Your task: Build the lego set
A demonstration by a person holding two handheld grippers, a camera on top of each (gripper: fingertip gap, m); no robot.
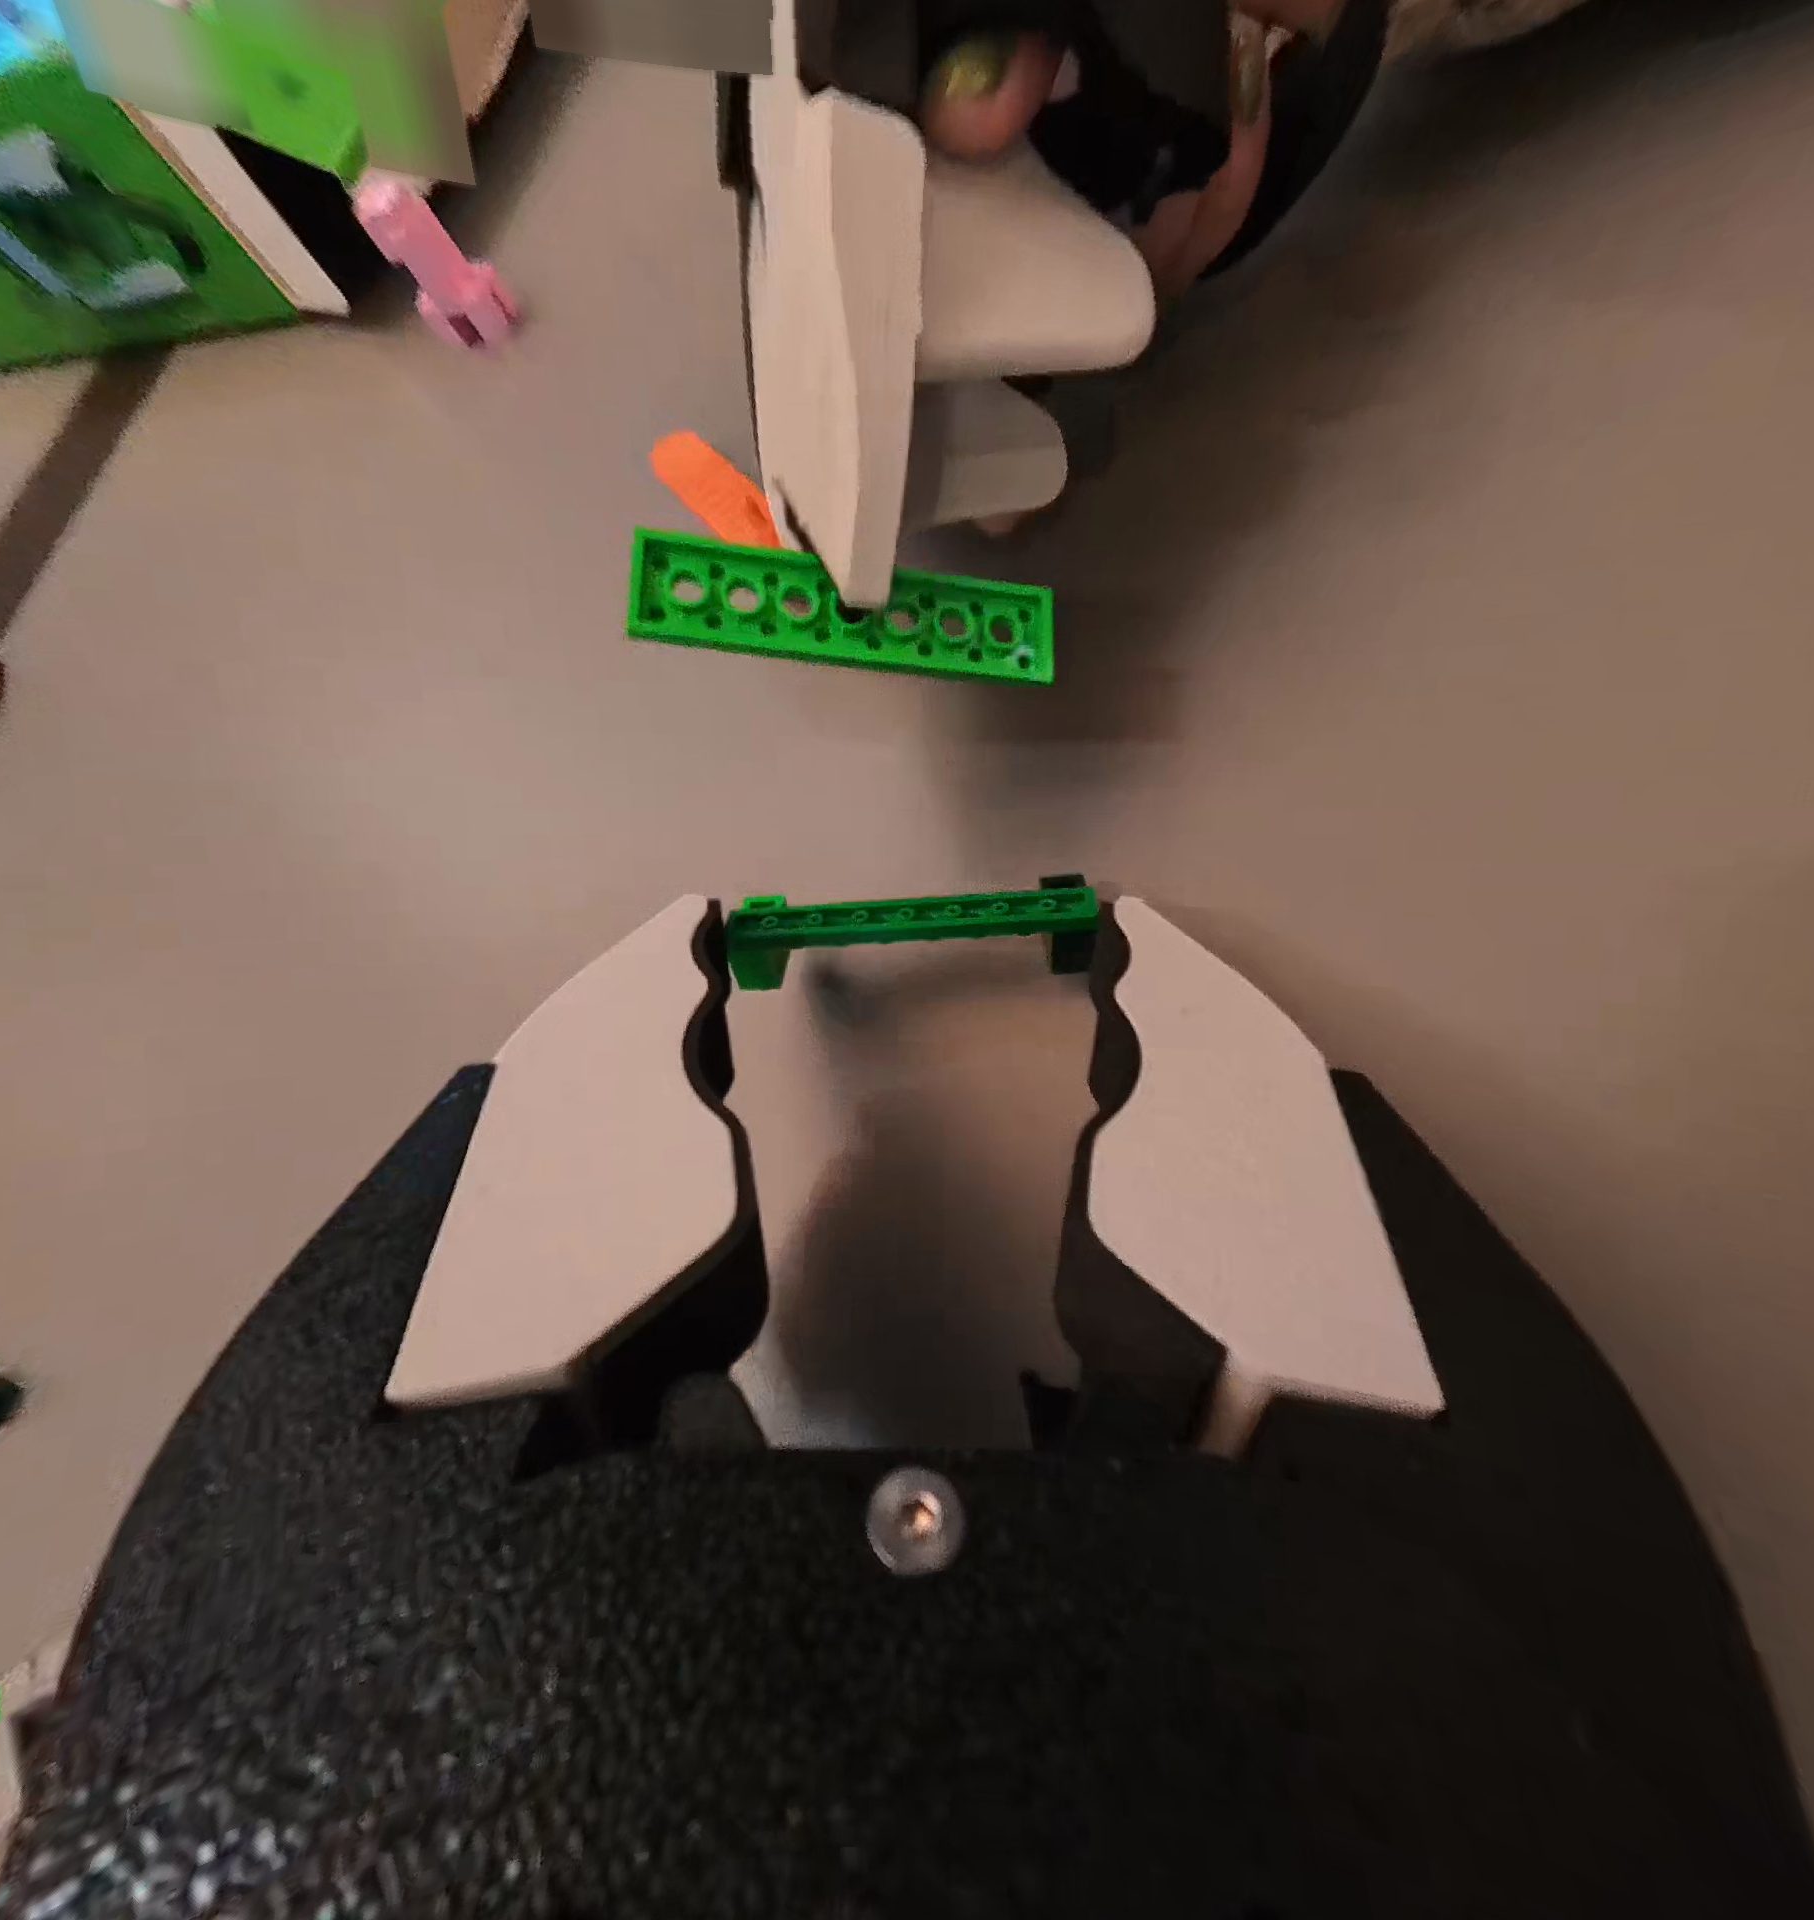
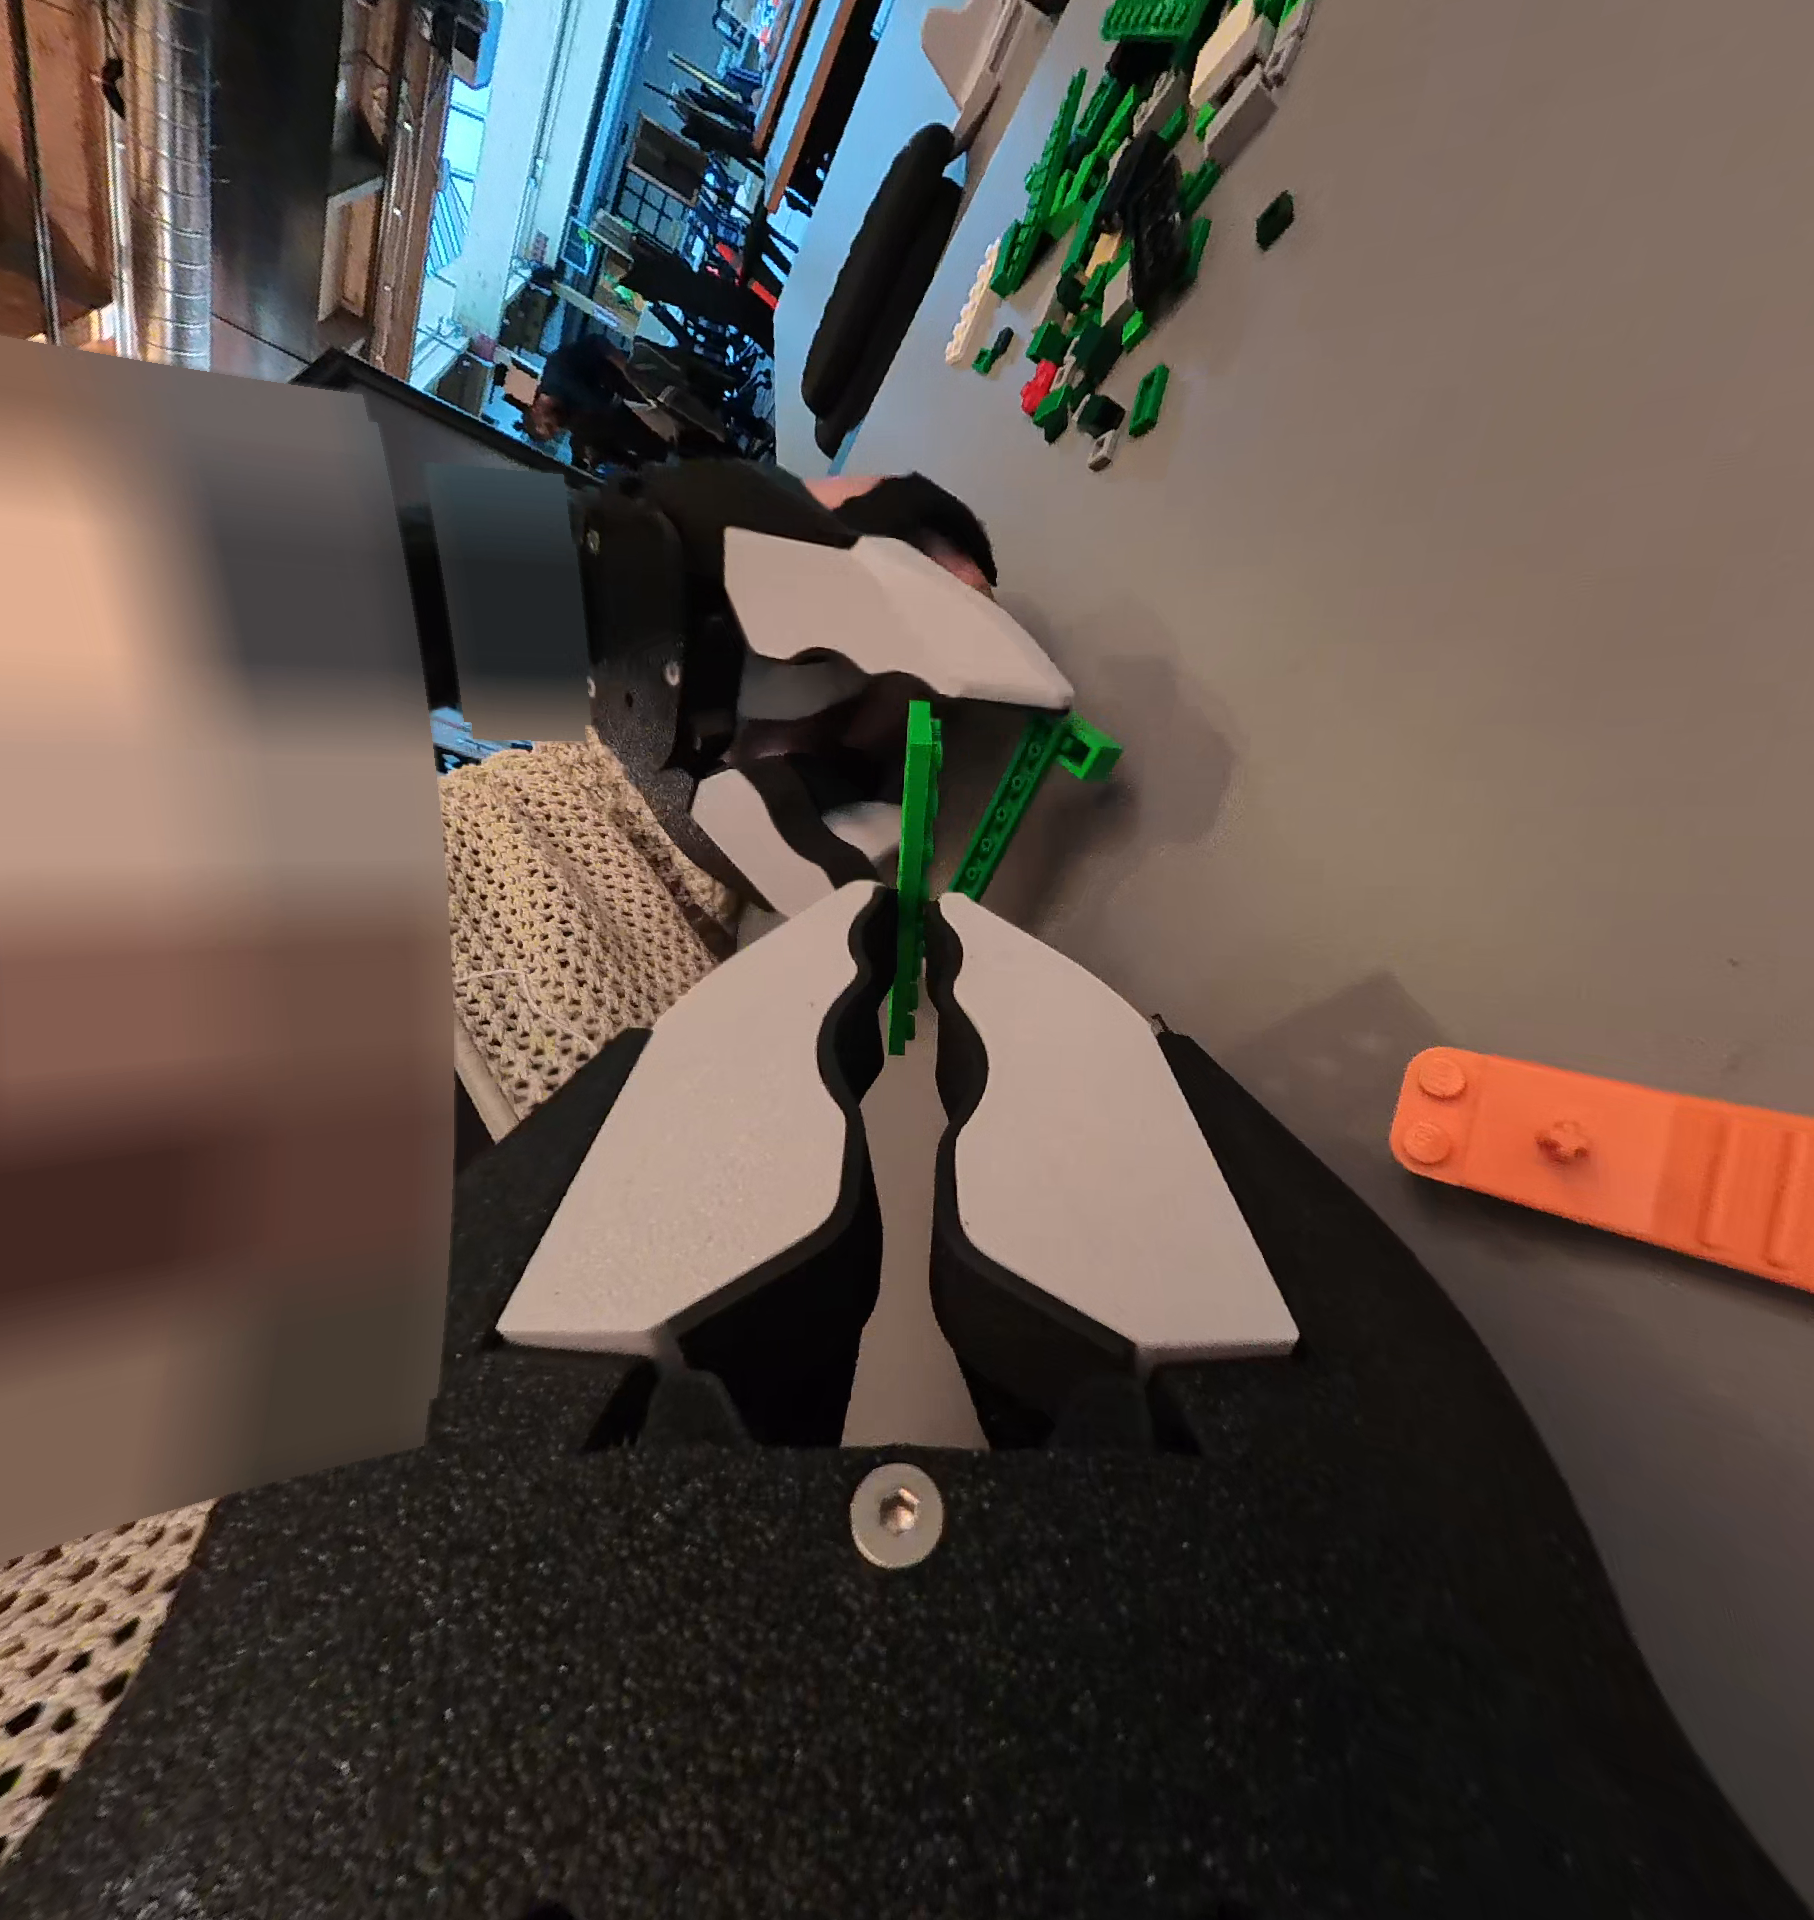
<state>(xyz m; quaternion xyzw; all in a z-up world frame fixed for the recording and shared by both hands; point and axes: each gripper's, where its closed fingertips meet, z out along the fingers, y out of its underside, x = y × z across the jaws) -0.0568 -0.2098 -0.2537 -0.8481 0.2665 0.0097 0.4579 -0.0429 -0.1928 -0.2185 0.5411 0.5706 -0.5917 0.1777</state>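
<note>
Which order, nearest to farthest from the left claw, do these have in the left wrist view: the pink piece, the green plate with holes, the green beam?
1. Green beam: held between the left claw's tips.
2. Green plate with holes: farther ahead, pinched by the right claw.
3. Pink piece: far upper left, beside the green box.

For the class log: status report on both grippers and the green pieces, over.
Left gripper shut on green beam. Right gripper shut on green plate, edge-on. Pieces apart, not joined. Orange separator lies aside, nothing blocking.
</note>
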